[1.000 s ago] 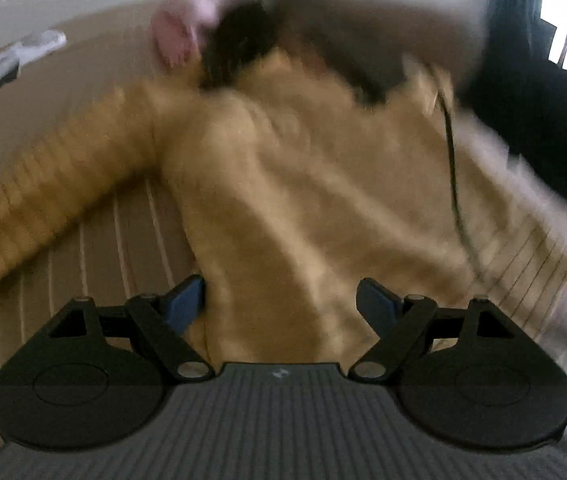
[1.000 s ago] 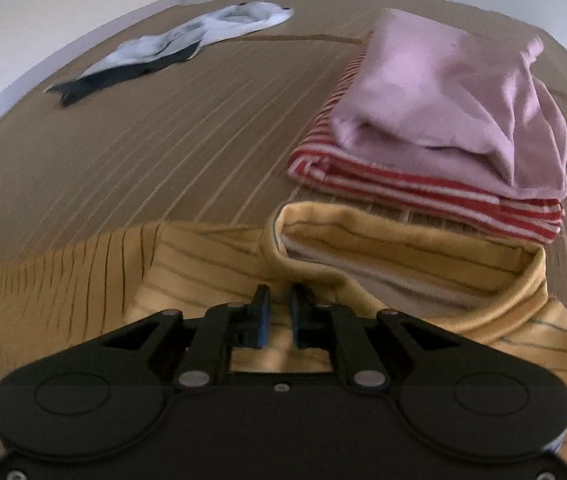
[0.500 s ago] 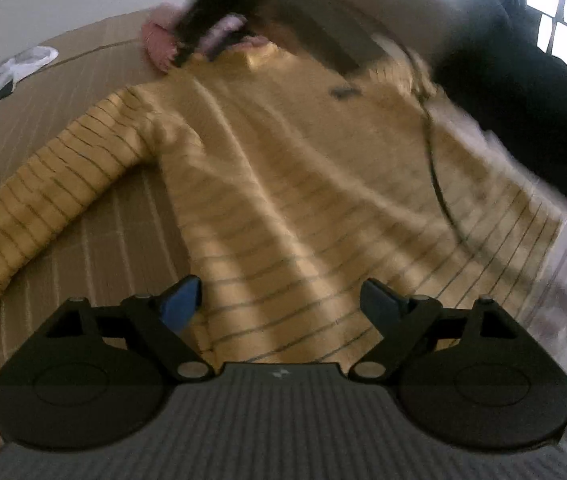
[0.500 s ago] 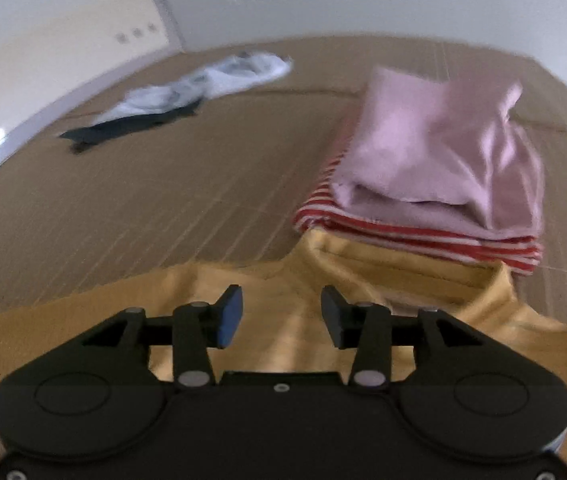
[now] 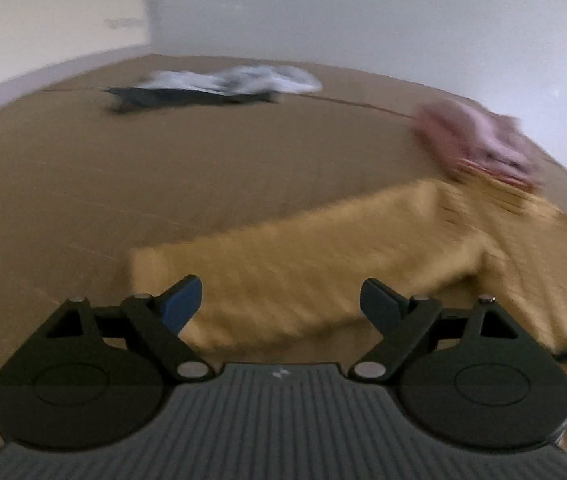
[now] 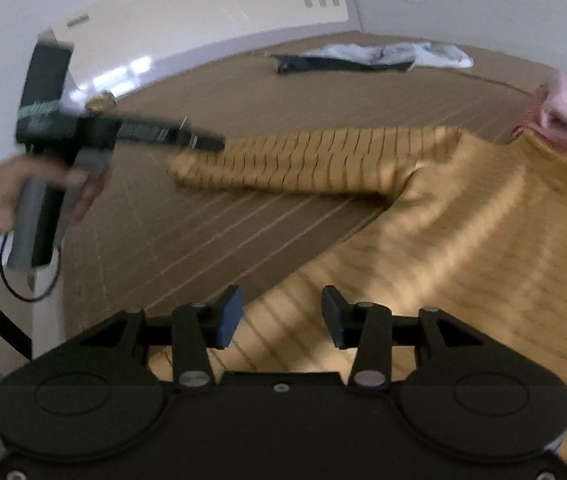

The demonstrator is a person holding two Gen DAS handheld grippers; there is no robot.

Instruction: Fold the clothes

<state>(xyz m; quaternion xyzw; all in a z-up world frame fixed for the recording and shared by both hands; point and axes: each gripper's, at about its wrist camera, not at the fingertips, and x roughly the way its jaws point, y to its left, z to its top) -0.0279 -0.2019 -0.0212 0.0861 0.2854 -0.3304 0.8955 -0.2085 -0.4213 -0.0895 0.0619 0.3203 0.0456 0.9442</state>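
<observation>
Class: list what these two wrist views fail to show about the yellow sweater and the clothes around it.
- Yellow sweater: its right side is cut off by the frame edge in both views.
- Folded pile: motion blur in the left view; cropped in the right.
- Far white and dark clothes: too small and blurred to identify.

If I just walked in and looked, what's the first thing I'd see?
Probably the big yellow striped sweater spread on the brown bed cover, one long sleeve stretched out sideways. The left gripper hangs open right over that sleeve's end, and the right gripper is open above the sweater's bottom edge. Next you'd spot the pink and red-striped folded pile beside the collar, and the white and dark clothes lying far back.
</observation>
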